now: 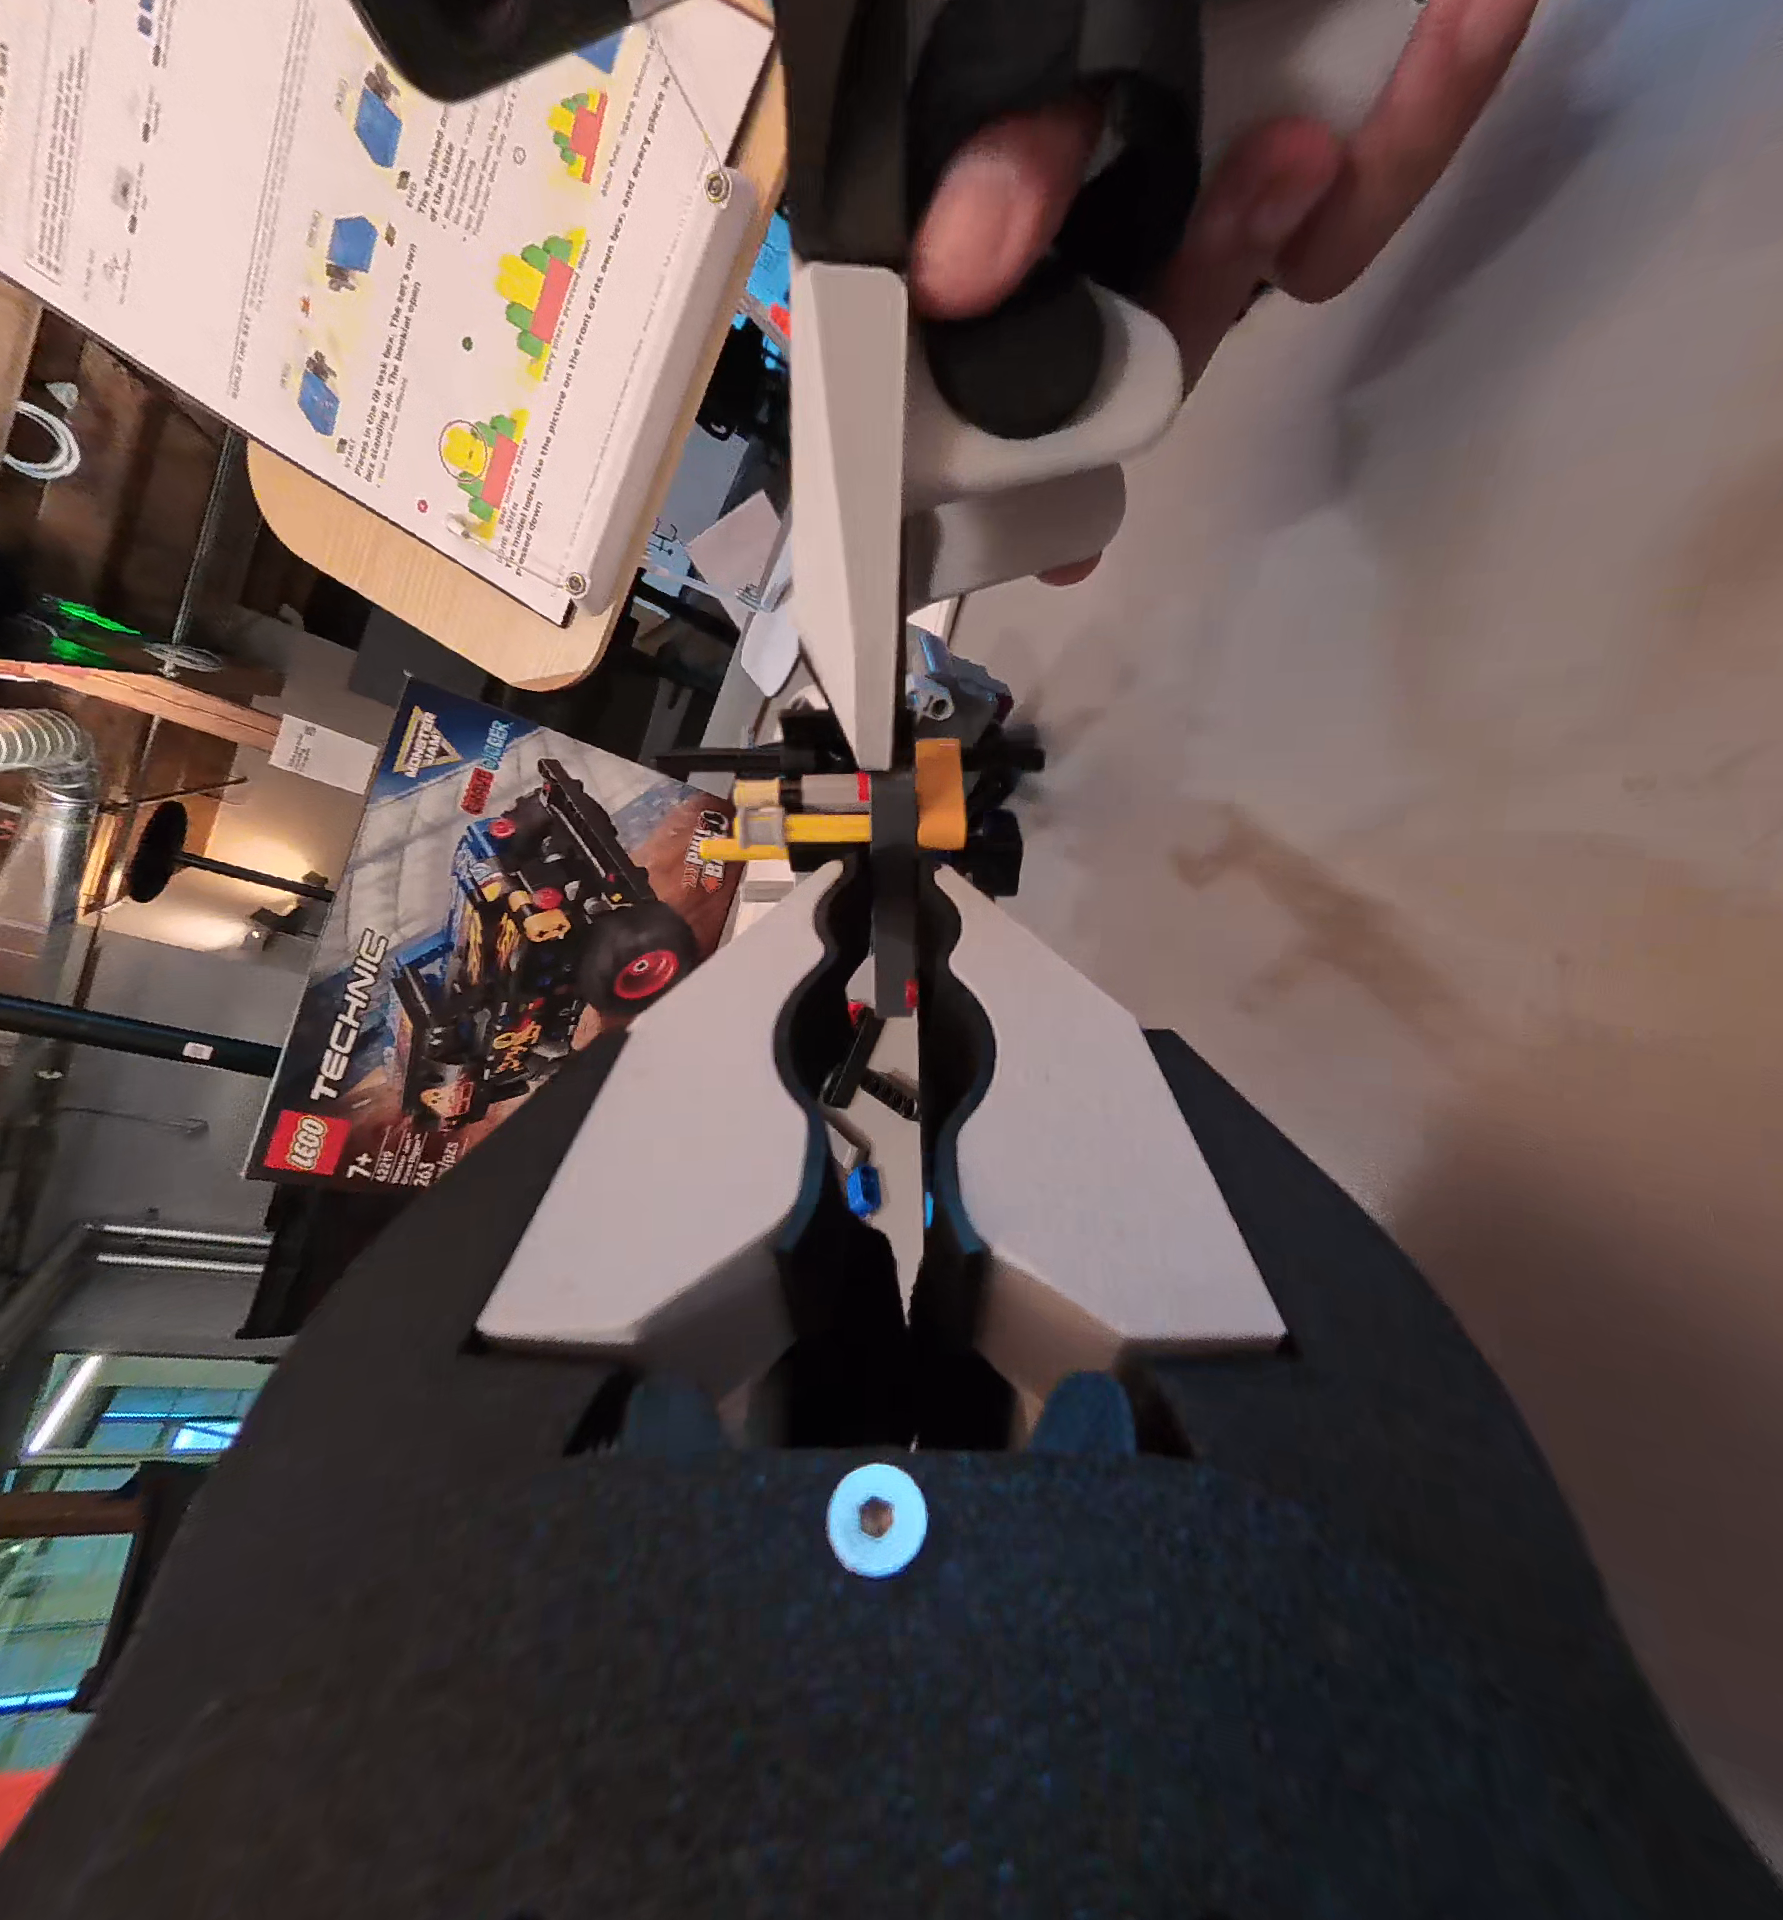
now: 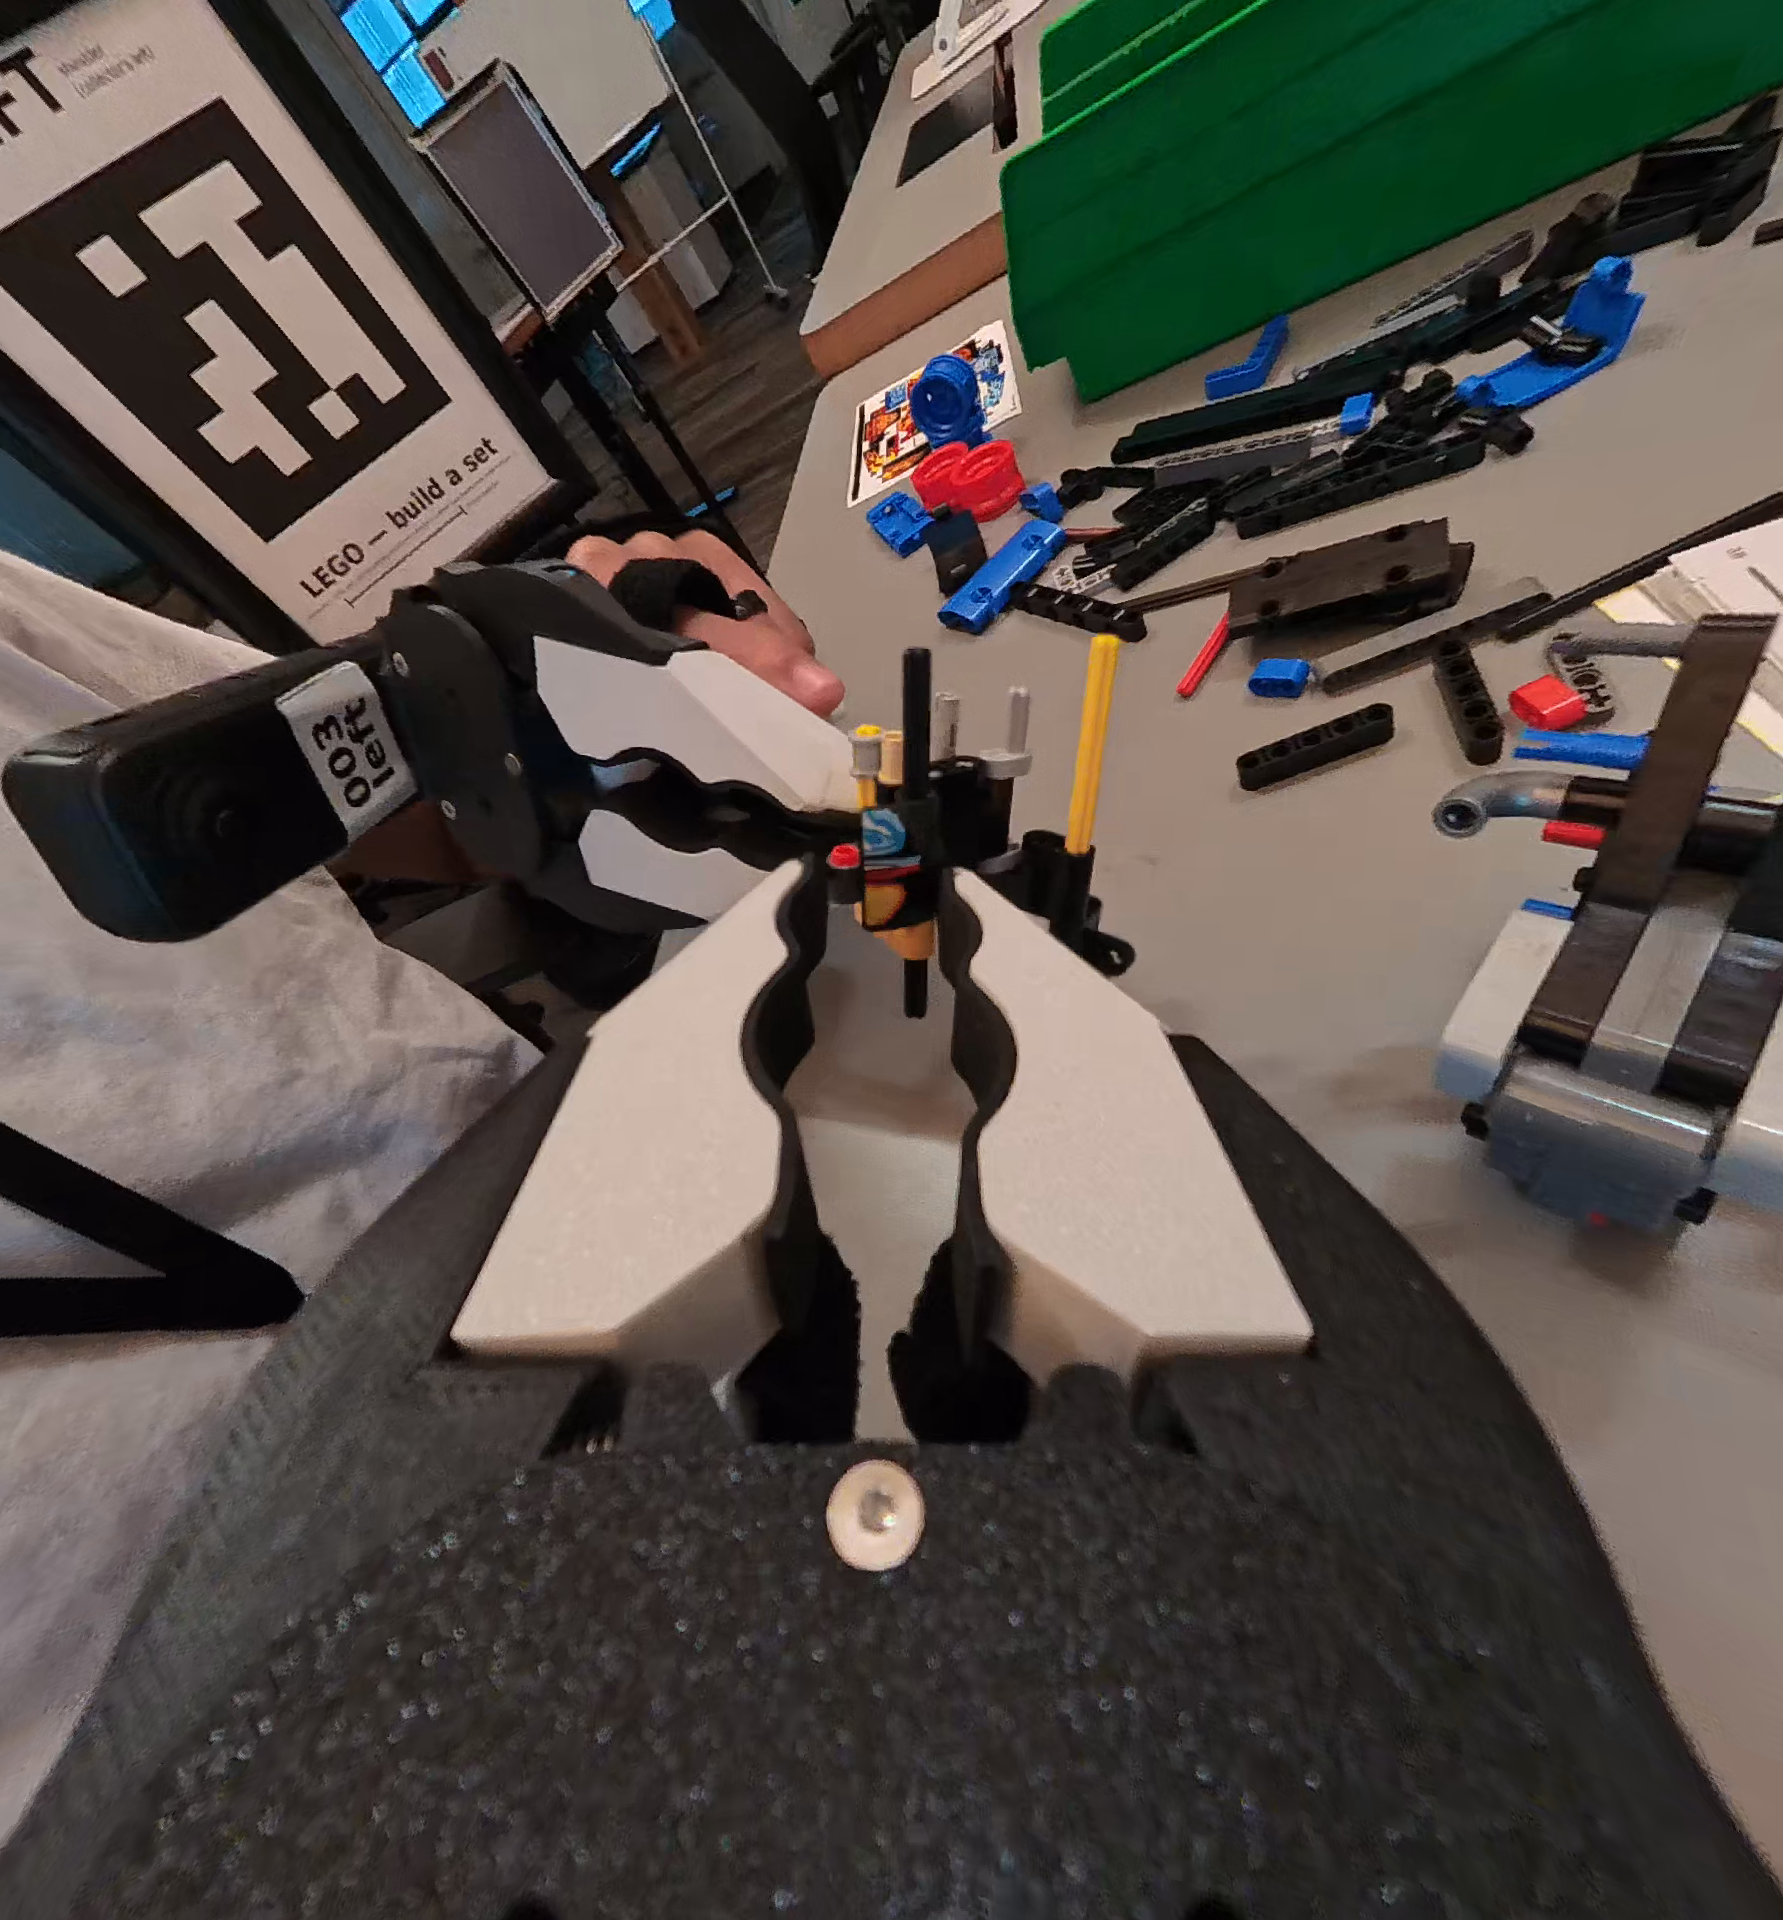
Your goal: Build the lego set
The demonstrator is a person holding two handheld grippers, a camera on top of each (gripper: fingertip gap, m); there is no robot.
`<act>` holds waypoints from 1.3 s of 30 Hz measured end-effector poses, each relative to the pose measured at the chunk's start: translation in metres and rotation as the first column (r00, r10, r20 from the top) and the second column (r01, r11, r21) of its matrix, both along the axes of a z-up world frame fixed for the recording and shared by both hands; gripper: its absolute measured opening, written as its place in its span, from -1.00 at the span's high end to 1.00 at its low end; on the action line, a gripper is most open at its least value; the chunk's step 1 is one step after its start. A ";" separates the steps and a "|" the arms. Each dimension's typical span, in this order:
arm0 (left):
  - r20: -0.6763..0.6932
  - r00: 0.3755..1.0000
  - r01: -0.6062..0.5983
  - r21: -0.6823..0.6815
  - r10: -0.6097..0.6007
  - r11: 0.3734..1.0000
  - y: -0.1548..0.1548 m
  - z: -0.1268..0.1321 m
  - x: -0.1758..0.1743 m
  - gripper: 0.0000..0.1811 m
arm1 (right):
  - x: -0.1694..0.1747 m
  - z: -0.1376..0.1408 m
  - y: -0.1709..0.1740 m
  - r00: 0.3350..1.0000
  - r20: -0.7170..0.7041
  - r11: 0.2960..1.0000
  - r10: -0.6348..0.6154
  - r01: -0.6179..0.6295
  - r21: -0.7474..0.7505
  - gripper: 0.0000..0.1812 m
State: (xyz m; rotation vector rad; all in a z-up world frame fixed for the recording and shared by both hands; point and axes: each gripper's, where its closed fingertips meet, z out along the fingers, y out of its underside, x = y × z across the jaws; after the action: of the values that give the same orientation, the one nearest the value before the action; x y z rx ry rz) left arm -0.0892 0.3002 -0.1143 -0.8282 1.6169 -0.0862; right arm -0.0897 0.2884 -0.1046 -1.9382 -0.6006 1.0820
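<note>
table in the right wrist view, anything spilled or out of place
Nothing looks damaged. Loose pieces lie scattered over the table, and two red wheel hubs sit on the sticker sheet, normal mid-build clutter.

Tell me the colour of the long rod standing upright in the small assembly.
Yellow rod; clearest in the right wrist view.

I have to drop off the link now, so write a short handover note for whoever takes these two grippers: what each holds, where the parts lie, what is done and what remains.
Left gripper: shut on the small sub-assembly, gripping it from the side.
Right gripper: tips closed around the same sub-assembly from the near side; both hold it above the grey table.
Done: a small yellow, black and grey core with several axles standing up out of it.
Left: most of the build. Loose beams and pins, red wheel hubs and the sticker sheet lie further back on the table; the set box stands behind.
</note>
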 end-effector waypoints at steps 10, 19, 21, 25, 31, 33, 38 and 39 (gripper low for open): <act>-0.014 1.000 0.000 -0.098 -0.001 0.995 -0.001 -0.002 -0.004 0.83 | 0.000 0.003 0.005 0.996 -0.065 0.998 -0.056 0.053 -0.044 0.84; -0.058 0.996 -0.080 -0.128 0.073 0.989 0.007 -0.013 -0.004 0.47 | 0.002 -0.007 0.014 0.985 -0.095 0.983 -0.147 0.135 -0.127 0.85; -0.045 0.995 -0.095 -0.140 0.089 0.986 0.008 -0.011 -0.003 0.51 | 0.003 -0.007 0.015 0.981 -0.098 0.979 -0.168 0.155 -0.132 0.85; -0.020 0.994 -0.108 -0.157 0.107 0.982 0.010 -0.009 -0.001 0.58 | 0.003 -0.010 0.015 0.977 -0.101 0.973 -0.185 0.168 -0.160 0.85; -0.024 0.993 -0.121 -0.121 0.119 0.985 0.011 -0.009 0.001 0.56 | 0.003 -0.010 0.016 0.976 -0.081 0.970 -0.200 0.186 -0.155 0.85; -0.014 0.992 -0.125 -0.139 0.124 0.982 0.012 -0.007 0.002 0.57 | 0.004 -0.008 0.017 0.974 -0.090 0.969 -0.207 0.191 -0.155 0.85; -0.004 0.992 -0.122 -0.168 0.123 0.978 0.013 -0.006 0.002 0.63 | 0.008 -0.006 0.017 0.972 -0.094 0.968 -0.216 0.200 -0.154 0.85; -0.002 0.994 -0.112 -0.168 0.113 0.979 0.011 -0.006 0.002 0.66 | 0.007 -0.006 0.017 0.972 -0.099 0.968 -0.211 0.195 -0.156 0.85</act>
State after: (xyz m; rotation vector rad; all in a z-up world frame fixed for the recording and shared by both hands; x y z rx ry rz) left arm -0.0868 0.3117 -0.1206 -1.0463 1.5679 -0.1462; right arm -0.0823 0.3054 -0.1102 -1.9963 -0.2582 1.1225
